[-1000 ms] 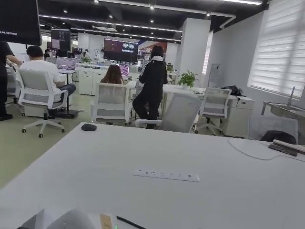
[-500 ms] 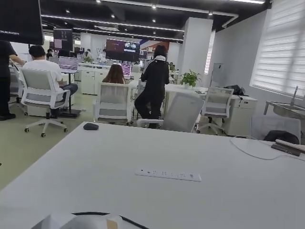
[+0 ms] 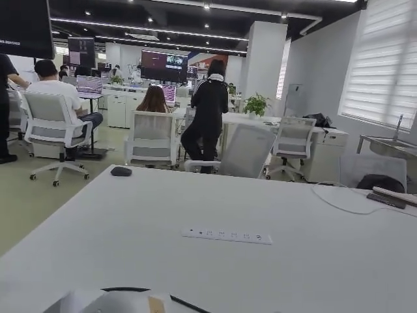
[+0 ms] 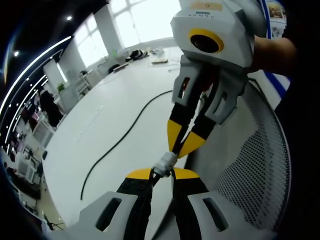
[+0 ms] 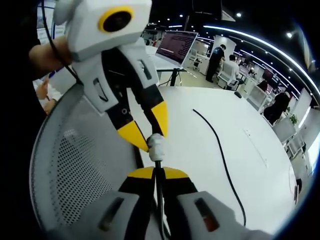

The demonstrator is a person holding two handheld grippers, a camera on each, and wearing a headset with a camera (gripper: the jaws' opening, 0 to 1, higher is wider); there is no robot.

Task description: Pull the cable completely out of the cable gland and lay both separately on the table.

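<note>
Left gripper [image 4: 161, 174] clamps the cable gland [image 4: 165, 162]. Right gripper [image 5: 157, 172] clamps the cable [image 5: 223, 156], tips opposed. Open table [image 4: 100, 115] lies beyond, mesh panel [image 5: 75, 165] near.

Head view: a hand-held gripper [image 3: 112, 302] is cut off by the lower edge; its side cannot be told. The cable [image 3: 189, 304] beside it leaves at the same edge. Left gripper view: the cable gland [image 4: 164, 163] sits partly hidden in the jaws of the left hand-held gripper [image 4: 161, 173]. Right gripper view: the cable disappears between the jaws of the right hand-held gripper [image 5: 157, 173]; whether it sits inside the cable gland cannot be told.
</note>
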